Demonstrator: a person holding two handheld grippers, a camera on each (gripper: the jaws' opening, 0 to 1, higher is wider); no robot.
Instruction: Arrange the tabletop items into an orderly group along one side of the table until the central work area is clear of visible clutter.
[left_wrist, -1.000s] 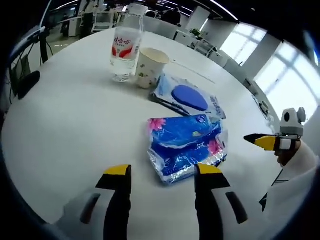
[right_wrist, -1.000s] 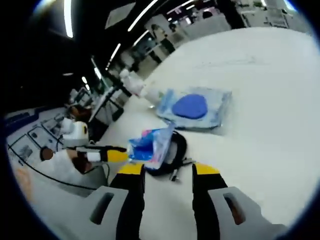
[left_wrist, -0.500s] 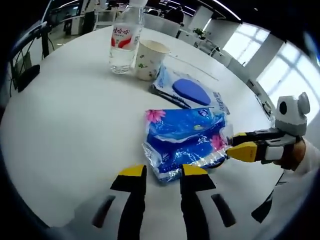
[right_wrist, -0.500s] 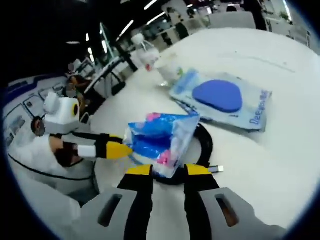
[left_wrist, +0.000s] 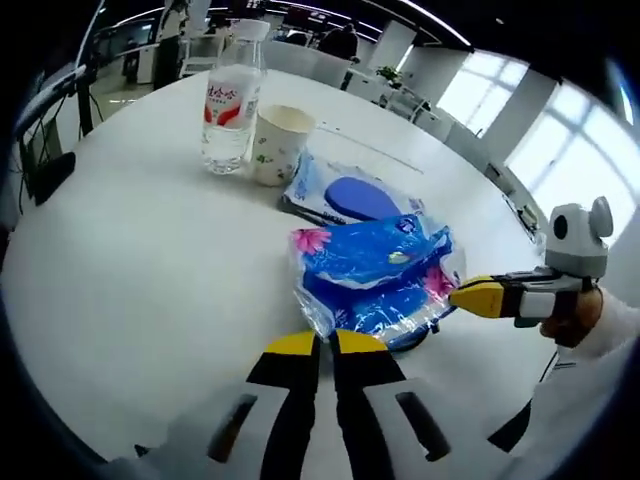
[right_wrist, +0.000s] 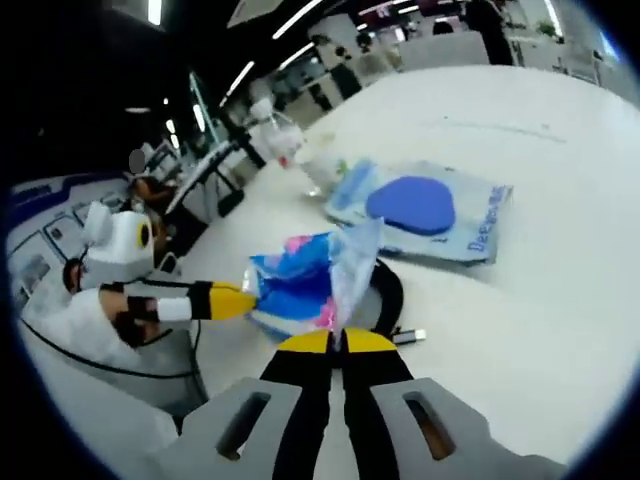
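Blue tissue pack (left_wrist: 375, 270) pinched between left tool (left_wrist: 326, 344) and right tool (right_wrist: 336, 341).

Open-plan office beyond a round white table (left_wrist: 120, 260). Bright windows (left_wrist: 520, 110) along the right side of the left gripper view, white columns between them. Long ceiling light strips (right_wrist: 265, 65) overhead (dark ceiling around them). Desks and chairs (left_wrist: 400, 95) farther back, cables (left_wrist: 45, 120) hanging at the left.

Tissue pack (left_wrist: 372, 275) — glossy crinkled plastic film — table (left_wrist: 140, 250) smooth, matt
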